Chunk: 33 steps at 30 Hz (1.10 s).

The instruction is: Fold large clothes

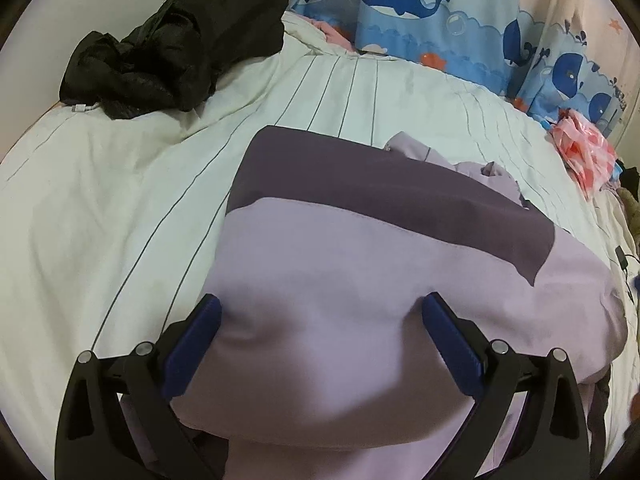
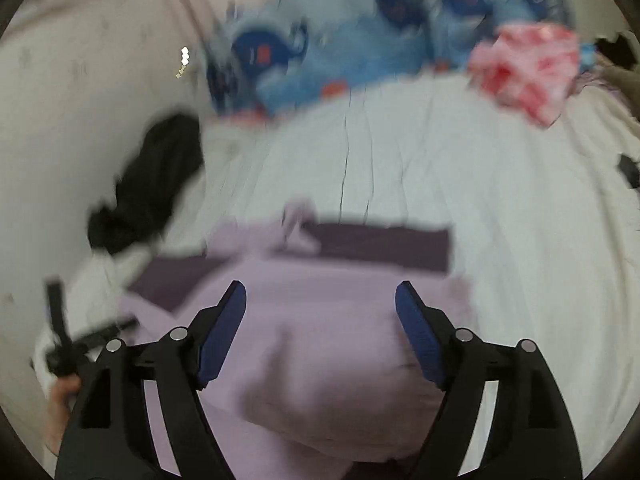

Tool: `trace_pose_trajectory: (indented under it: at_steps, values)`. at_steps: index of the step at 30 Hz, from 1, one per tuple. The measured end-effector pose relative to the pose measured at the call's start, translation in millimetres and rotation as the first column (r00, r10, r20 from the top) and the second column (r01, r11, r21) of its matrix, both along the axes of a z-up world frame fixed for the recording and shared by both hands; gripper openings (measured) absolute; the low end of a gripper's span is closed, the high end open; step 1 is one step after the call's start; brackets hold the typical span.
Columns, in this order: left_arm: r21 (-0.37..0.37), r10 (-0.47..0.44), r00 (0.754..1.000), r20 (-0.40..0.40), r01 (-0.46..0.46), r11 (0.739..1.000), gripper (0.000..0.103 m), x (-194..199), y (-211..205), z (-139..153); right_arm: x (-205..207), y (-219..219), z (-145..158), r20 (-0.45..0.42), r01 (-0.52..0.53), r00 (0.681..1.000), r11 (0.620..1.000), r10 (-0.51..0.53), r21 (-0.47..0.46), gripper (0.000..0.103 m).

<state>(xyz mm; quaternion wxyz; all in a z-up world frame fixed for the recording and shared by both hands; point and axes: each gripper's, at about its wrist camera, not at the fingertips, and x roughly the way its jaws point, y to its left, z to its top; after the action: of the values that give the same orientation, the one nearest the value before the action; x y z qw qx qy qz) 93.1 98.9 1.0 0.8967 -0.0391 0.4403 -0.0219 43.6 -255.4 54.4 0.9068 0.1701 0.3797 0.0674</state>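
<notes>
**Two open grippers over a lilac garment on a bed**

A large lilac garment (image 1: 360,280) with a dark purple band across it lay folded on a white bedspread (image 1: 120,200) marked with thin dark stripes. It filled the lower middle of both views, its thick rounded fold bulging up between the fingers of each tool.

The left gripper (image 1: 320,316) was spread wide, its blue pads (image 1: 196,344) set well apart on either side of the fold. The cloth swelled into the gap, but the pads did not pinch it. In the right wrist view, which was blurred, the right gripper (image 2: 320,304) was likewise spread wide above the same garment (image 2: 320,360), with nothing clamped between its pads. At the lower left edge of that view, part of the other tool (image 2: 64,340) showed with a bit of the person's hand (image 2: 64,396) beneath it.

Beyond the garment, a crumpled black jacket (image 1: 180,44) lay at the far left of the bed, well apart from the lilac cloth. A blue blanket (image 1: 440,20) printed with whales was bunched along the far edge. To the right of it sat a pink and red bag (image 1: 584,152), near the bed's far right side. Pale lilac cloth (image 1: 460,160) lay rumpled just behind the dark band.
</notes>
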Motion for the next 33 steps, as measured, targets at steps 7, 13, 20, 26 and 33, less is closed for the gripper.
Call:
trace_pose_trajectory:
  at_steps: [7, 13, 20, 26, 33]
  values:
    - [0.038, -0.005, 0.997, -0.072, 0.007, 0.999, 0.097, 13.7, -3.7, -35.6, 35.7, 4.4, -70.8, -0.143, 0.015, 0.989, 0.995, -0.029, -0.095, 0.063]
    - [-0.158, -0.008, 0.998, -0.055, -0.001, 0.987, 0.097, -19.7, 30.8, 10.8, -45.7, -33.2, -10.6, -0.125, -0.039, 0.991, 0.999, 0.038, -0.007, 0.09]
    - [-0.197, -0.038, 0.997, -0.062, 0.025, 0.98, 0.097, -134.8, 133.0, 52.3, -174.7, -70.6, -27.4, -0.327, -0.161, 0.912, 0.95, 0.247, 0.269, 0.092]
    - [-0.292, -0.061, 0.955, -0.29, -0.028, 0.956, 0.097, -224.5, 209.2, 2.1, -234.1, -60.3, -44.4, -0.379, -0.177, 0.845, 0.866, 0.378, 0.468, 0.092]
    - [-0.583, -0.245, 0.907, -0.342, 0.0, 0.813, 0.097, -281.0, 210.1, -46.8, -271.6, -10.4, -58.1, -0.487, -0.229, 0.73, 0.843, 0.479, 0.487, 0.096]
